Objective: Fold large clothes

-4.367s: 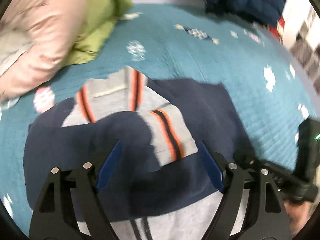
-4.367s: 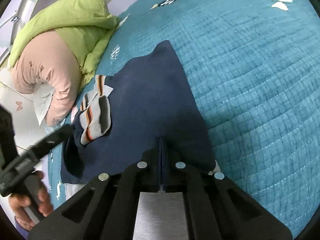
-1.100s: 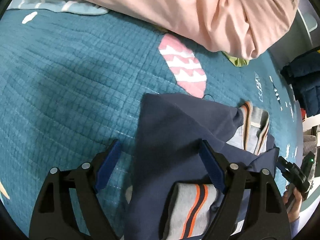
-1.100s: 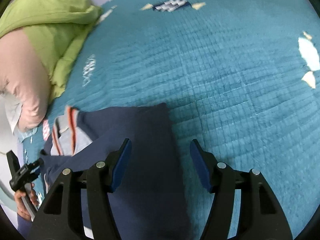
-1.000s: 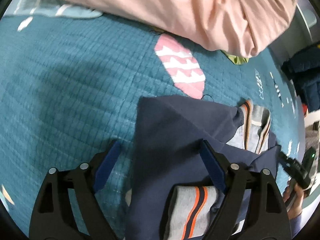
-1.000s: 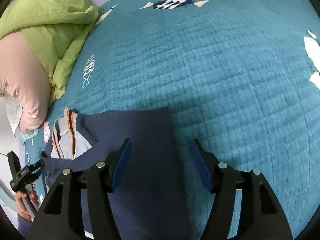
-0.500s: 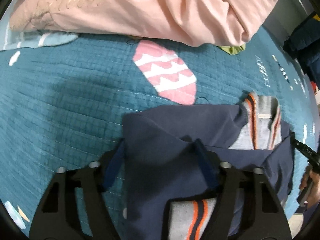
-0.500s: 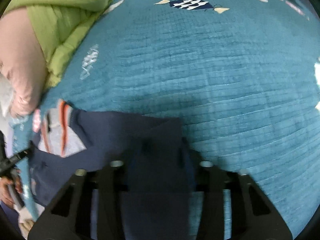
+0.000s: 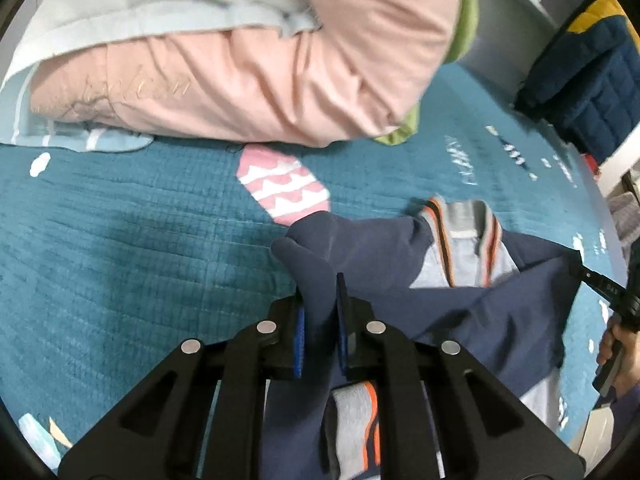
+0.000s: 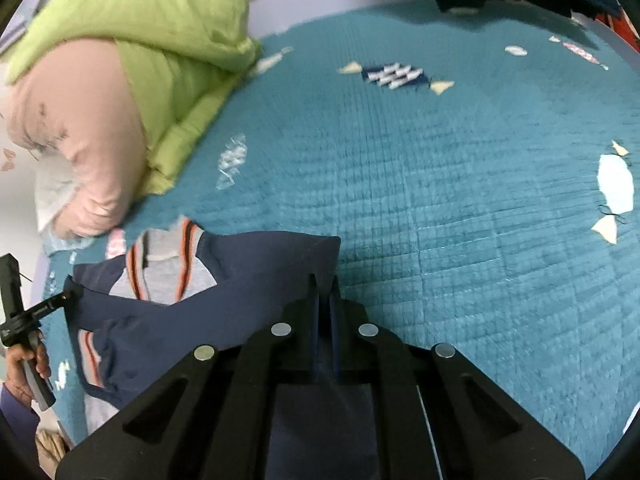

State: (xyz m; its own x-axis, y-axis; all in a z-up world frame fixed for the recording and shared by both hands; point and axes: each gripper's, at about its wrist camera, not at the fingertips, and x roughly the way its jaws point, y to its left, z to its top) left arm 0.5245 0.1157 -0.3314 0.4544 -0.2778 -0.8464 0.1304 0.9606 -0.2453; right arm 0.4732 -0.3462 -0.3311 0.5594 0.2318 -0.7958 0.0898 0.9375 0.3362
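Observation:
A navy sweatshirt (image 9: 400,280) with grey panels and orange-black stripes lies partly folded on the teal quilt (image 9: 120,248). My left gripper (image 9: 320,312) is shut on the navy fabric at its near left corner. In the right wrist view the same sweatshirt (image 10: 248,276) shows, and my right gripper (image 10: 324,300) is shut on its right corner. The striped grey collar (image 10: 164,260) lies between the two held corners. Each view shows the other gripper at the garment's far edge.
A pink duvet (image 9: 248,64) with a green one (image 10: 168,40) is piled at the head of the bed. A pink patch (image 9: 284,184) marks the quilt beside the sweatshirt. Dark blue bedding (image 9: 584,80) lies at the far corner.
Both grippers were open over the sweatshirt's corners and have now closed on the navy fabric. The corners are bunched up between the fingers.

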